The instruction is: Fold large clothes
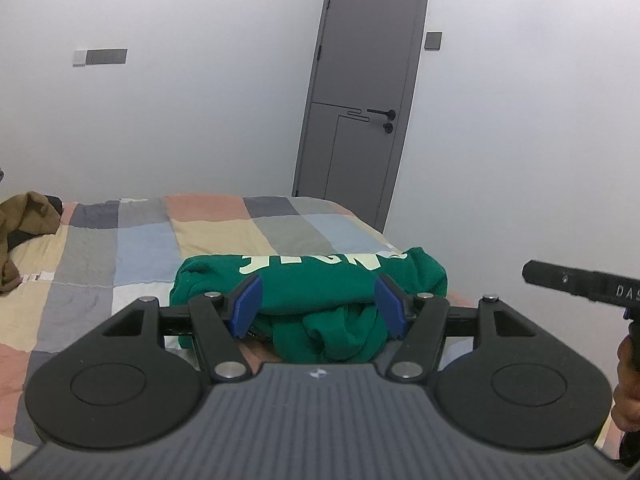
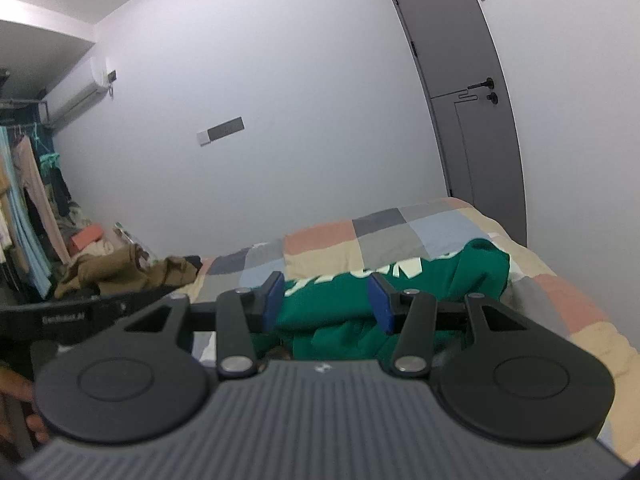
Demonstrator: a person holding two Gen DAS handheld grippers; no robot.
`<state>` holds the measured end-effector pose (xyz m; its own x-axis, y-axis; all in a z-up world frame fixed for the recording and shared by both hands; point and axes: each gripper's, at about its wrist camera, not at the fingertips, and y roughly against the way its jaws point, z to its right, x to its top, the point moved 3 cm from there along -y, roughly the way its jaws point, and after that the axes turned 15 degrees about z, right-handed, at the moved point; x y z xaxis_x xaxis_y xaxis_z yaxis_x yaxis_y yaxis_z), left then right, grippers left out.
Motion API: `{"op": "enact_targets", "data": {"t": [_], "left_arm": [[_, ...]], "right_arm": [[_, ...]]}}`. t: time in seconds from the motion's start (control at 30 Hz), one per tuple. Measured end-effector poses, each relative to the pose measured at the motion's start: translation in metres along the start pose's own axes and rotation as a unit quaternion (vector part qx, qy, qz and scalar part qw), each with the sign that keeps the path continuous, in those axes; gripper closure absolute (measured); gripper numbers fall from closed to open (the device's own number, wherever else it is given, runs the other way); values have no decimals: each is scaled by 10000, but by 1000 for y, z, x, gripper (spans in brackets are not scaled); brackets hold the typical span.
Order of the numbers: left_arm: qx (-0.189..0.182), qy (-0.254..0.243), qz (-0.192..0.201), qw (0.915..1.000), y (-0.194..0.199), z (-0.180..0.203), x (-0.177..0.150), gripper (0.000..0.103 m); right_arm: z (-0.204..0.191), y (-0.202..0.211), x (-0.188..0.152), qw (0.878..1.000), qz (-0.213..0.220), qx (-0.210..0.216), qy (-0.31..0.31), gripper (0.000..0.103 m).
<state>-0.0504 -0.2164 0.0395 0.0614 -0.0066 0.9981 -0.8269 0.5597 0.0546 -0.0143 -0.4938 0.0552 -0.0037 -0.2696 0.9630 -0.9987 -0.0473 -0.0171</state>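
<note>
Patchwork quilt [image 1: 216,236] in peach, grey, blue and cream covers the bed, which runs far toward the grey door [image 1: 360,92]; much of its far half is bare, leaving room to work. On the near right part lies the green sweatshirt [image 1: 320,280], folded into a compact bundle with its pale lettering on top, though a loose lump hangs at its near edge, perhaps a sleeve or hood. Brown clothing [image 1: 24,220] is heaped at the far left edge. Left gripper [image 1: 318,300] and right gripper [image 2: 326,300] both hang above the bundle, blue pads parted, holding nothing, seemingly clear of the fold.
</note>
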Motion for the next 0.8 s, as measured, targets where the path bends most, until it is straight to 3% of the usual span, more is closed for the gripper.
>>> {"op": "enact_targets", "data": {"t": [0.27,0.4,0.63,0.8], "left_arm": [[-8,-2,54,10000,24,8,-16,35],[232,-244,141,9993,29,9,-27,35],[341,-191,3,9992,26,5,-42,35],[357,-160,-115,9992,20,3,-47,28]], "right_arm": [[-28,26,-24,9994,-160,-8,301,53],[-33,31,-34,9991,-246,-51,339,54],[-29,30,-44,9984,-308,-253,400,54],[-28,27,-50,9980,-393,-300,400,54]]}}
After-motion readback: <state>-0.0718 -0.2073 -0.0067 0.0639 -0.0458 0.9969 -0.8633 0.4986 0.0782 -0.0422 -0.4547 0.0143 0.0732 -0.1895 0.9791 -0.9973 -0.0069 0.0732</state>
